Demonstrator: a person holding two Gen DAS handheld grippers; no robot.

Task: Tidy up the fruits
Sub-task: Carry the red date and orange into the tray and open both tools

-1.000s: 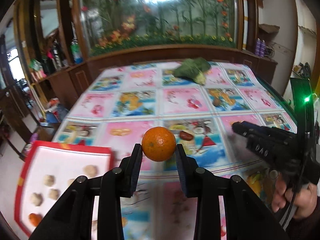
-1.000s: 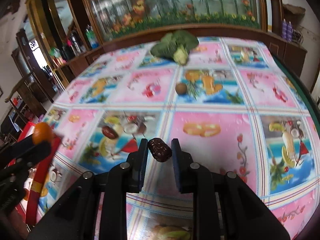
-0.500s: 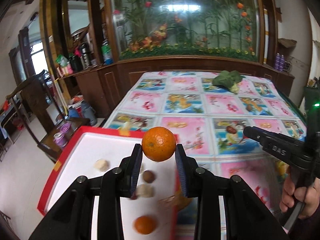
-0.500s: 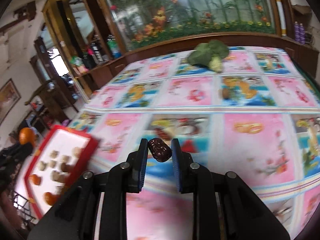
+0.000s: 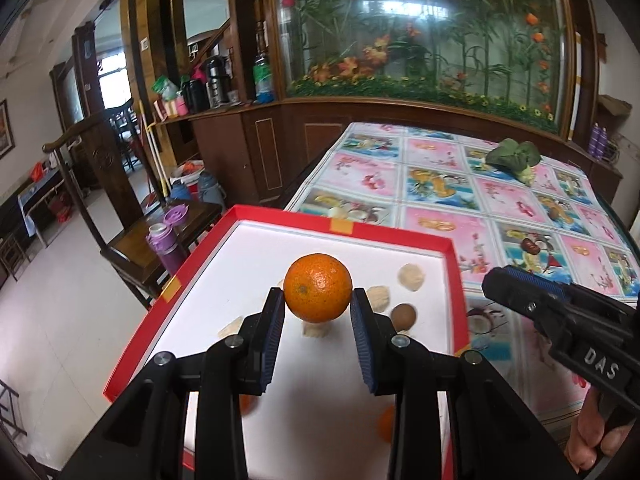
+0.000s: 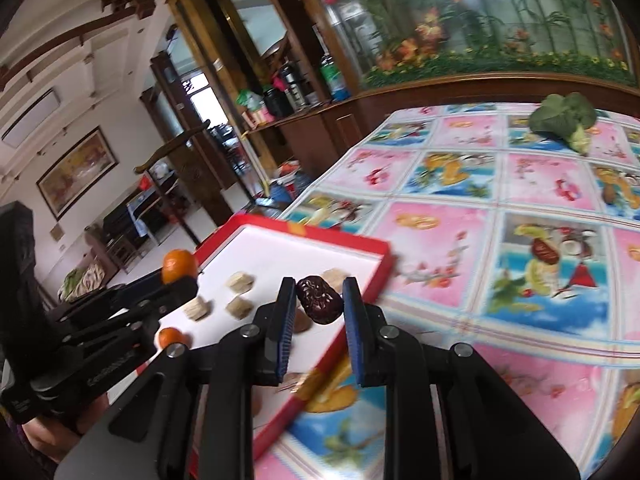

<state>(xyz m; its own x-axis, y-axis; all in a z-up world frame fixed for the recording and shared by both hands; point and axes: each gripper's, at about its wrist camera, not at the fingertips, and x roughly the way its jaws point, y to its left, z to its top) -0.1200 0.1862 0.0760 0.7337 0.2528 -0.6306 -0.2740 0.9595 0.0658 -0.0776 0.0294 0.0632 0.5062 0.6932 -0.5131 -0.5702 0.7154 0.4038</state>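
Observation:
My left gripper (image 5: 318,308) is shut on an orange (image 5: 318,287) and holds it above the white floor of a red-rimmed tray (image 5: 352,228). My right gripper (image 6: 318,302) is shut on a dark red date (image 6: 320,299) and holds it over the tray's right rim (image 6: 352,240). The tray holds several pale nuts (image 5: 411,277), a brown round fruit (image 5: 403,314) and small oranges (image 6: 171,337). The left gripper with its orange (image 6: 179,266) shows at the left of the right wrist view. The right gripper body (image 5: 568,320) shows at the right of the left wrist view.
The table has a pink and blue fruit-print cloth (image 6: 520,240). Another date (image 6: 544,250) and a small brown fruit (image 5: 555,213) lie on it. A green leafy vegetable (image 6: 564,118) lies at the far end. A wooden chair (image 5: 160,240) with bottles stands left of the tray.
Both grippers have swung left from over the cloth to over the tray, each still holding its fruit. The tray now fills the lower middle of both views.

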